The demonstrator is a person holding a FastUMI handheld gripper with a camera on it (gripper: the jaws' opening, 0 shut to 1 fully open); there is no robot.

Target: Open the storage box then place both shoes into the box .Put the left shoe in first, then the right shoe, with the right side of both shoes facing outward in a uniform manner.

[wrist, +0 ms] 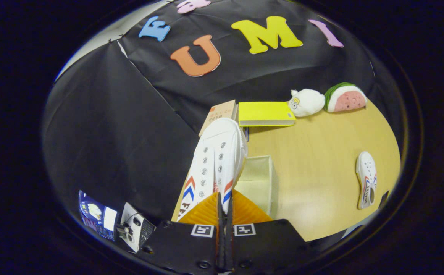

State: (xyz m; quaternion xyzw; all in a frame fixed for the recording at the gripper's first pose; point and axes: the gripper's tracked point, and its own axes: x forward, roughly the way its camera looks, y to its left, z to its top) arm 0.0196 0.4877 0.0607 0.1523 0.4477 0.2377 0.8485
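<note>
White shoe (217,160), canvas, metal eyelets, red and blue chevrons on both sides; red lettering low on its near side, partly cut off and not legible. It is held raised, toe pointing away, heel end pinched between the fingers (225,208), which stand almost together with a thin part of the shoe clamped between them; both press on it. The shoe hangs over the near corner of the box (262,179), an open cream fabric bin standing on the counter (321,168), its inside visible just right of the shoe. Second shoe (366,179), same white pattern with chevrons, lies on the counter well apart to the right of the box, sole edge toward the box. Beyond the held shoe's toe: a tan carton (222,112) with red printing too small to read, leaning against the booth wall; just beside it, a yellow book (266,113) lying flat. Right of the book, touching each other: a white plush (306,102) and a watermelon-slice plush (346,98), both at the counter's far edge. Two square black-and-white markers (223,230) sit on the gripper body behind the fingers. Left of the gripper, below counter level: a lit screen (97,215) and a white device (136,227), details unclear.
</note>
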